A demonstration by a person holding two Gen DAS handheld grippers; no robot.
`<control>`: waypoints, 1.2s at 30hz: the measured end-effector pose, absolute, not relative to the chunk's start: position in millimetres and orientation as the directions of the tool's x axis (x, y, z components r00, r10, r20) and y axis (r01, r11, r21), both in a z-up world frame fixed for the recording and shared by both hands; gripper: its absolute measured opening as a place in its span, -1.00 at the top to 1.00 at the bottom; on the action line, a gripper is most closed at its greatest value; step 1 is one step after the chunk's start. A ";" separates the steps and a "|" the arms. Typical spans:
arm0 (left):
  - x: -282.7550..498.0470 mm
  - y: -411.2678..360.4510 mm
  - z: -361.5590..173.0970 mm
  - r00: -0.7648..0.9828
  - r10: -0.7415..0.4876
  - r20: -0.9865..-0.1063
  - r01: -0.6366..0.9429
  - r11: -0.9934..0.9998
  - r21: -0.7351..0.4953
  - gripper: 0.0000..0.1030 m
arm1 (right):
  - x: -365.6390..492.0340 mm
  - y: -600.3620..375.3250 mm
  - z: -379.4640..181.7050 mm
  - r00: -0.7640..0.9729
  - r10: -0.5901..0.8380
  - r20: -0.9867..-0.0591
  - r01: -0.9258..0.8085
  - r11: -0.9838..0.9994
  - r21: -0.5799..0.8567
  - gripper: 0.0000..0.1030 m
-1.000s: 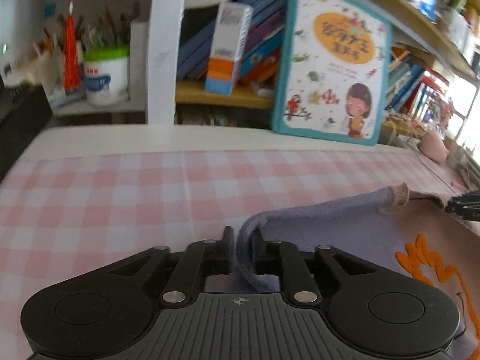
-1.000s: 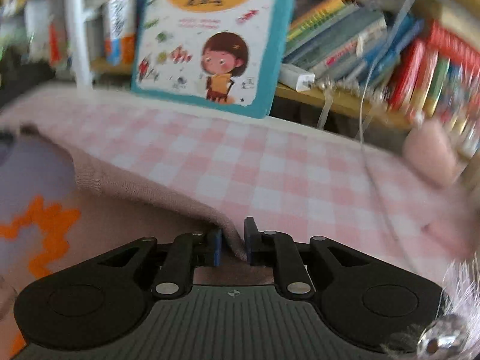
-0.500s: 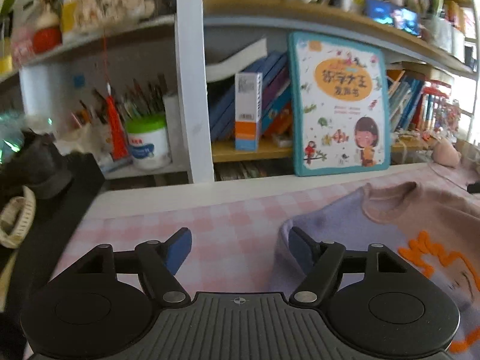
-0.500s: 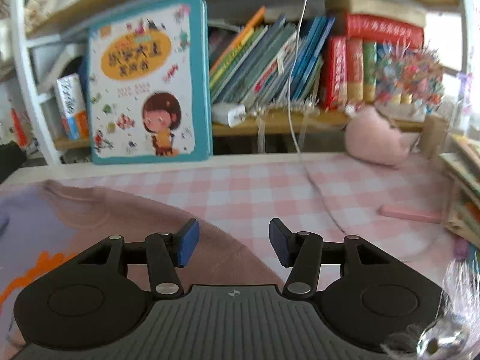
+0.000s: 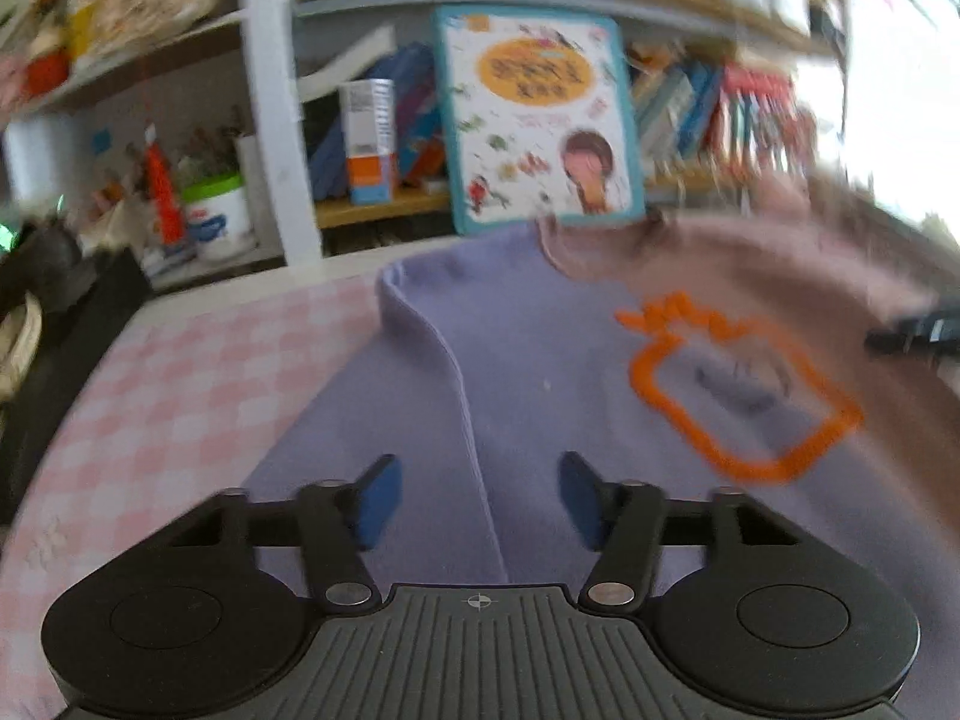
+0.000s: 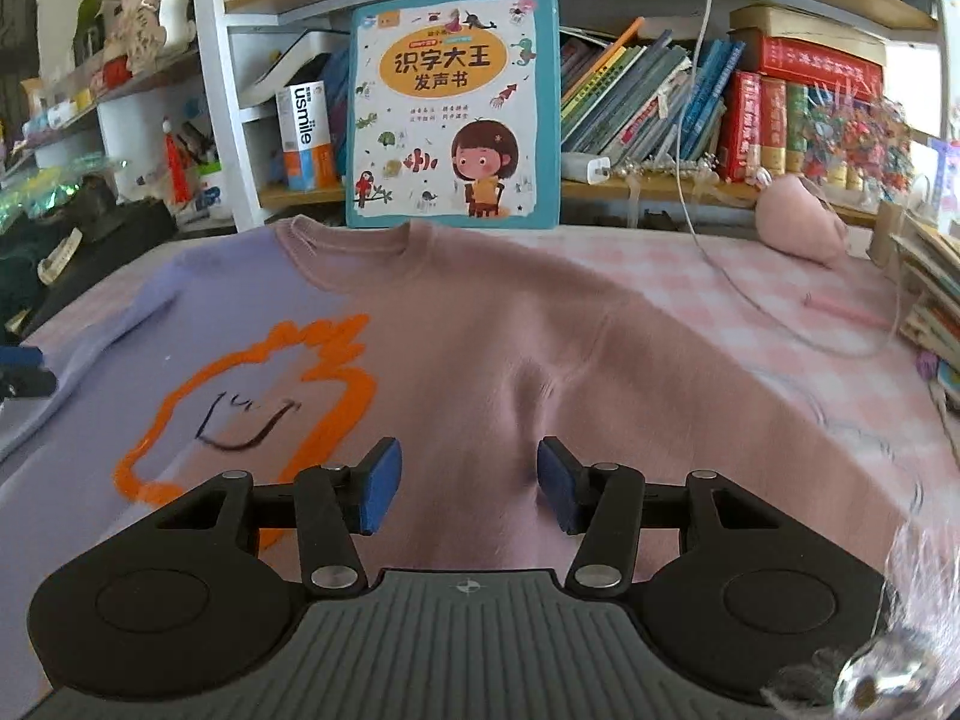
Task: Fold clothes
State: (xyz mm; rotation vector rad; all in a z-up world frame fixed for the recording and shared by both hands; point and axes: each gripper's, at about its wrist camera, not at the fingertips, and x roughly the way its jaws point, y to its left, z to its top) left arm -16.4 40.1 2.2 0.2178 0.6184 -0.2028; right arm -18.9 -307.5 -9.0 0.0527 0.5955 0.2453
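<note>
Both grippers are empty above the sweater: left gripper closing with nothing between its fingers, right gripper parted; the picture book stands at twelve o'clock.

sweater is lying flat on the table, picture book standing right behind its collar, shelf books sitting further back

Sweater half lilac, half dusty pink (orange outline figure); tablecloth pink-and-white checked
</note>
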 end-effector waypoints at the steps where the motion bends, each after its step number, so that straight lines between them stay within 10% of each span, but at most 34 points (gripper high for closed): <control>1: -15.1 34.8 -3.8 0.795 -0.084 -0.601 0.255 0.945 0.205 0.40 | -20.3 -306.6 -10.9 0.800 0.241 -0.550 -0.209 0.970 0.123 0.06; 6: -5.4 35.1 -6.8 0.789 -0.049 -0.612 0.289 0.909 0.299 0.90 | -22.5 -299.7 -23.1 0.791 0.197 -0.579 -0.194 0.979 0.069 0.06; 14: 37.5 101.2 42.9 0.858 0.038 -0.512 0.117 0.956 0.267 0.90 | -22.7 -300.1 -24.0 0.790 0.196 -0.581 -0.200 0.978 0.058 0.05; 25: 113.2 237.1 37.2 0.750 0.246 -0.614 -0.286 0.958 0.034 0.79 | -23.3 -301.1 -23.5 0.789 0.200 -0.581 -0.202 0.977 0.062 0.04; 30: 61.8 214.8 37.8 0.804 0.204 -0.558 -0.207 0.976 0.059 0.36 | -23.3 -300.8 -23.7 0.788 0.200 -0.582 -0.205 0.977 0.058 -0.01; 36: 9.9 105.1 16.3 0.864 -0.013 -0.504 0.140 0.966 0.215 0.31 | -22.4 -297.1 -23.1 0.789 0.190 -0.584 -0.200 0.979 0.049 -0.08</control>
